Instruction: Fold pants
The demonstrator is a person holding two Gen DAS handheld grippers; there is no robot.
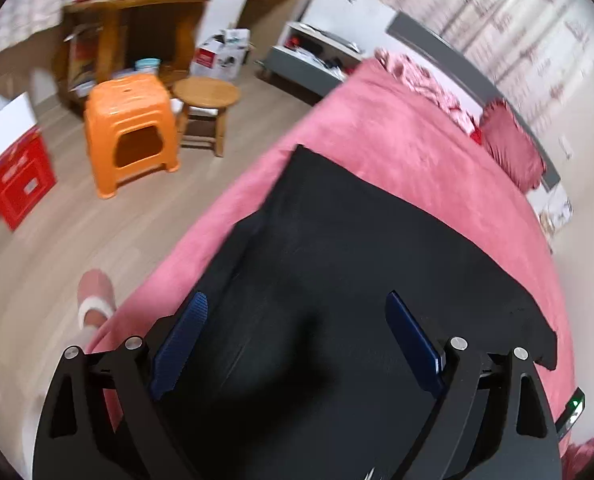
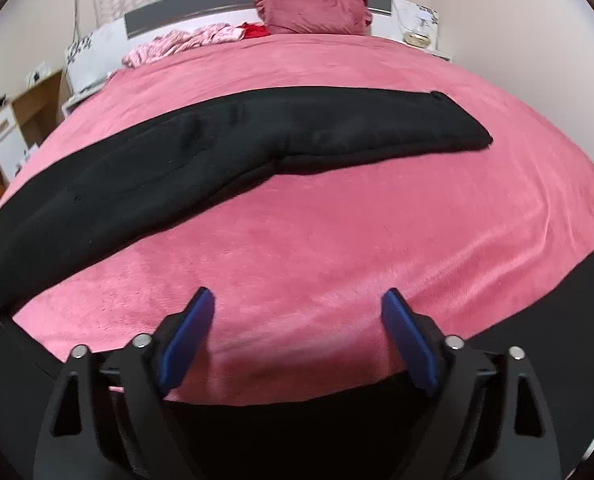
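Both tongs, left gripper [image 1: 297, 344] and right gripper [image 2: 297, 340], gape empty; I square the long black fabric pants [image 2: 257, 136] (blurred) before regripping.

Your left gripper [image 1: 297, 344] hangs tilted downward over the black pants [image 1: 337, 240], its blue pads [image 1: 181, 344] spread wide with nothing clamped between them. Your right gripper [image 2: 297, 340] also tilts downward, on the near side of the pants, jaws equally wide apart and empty.
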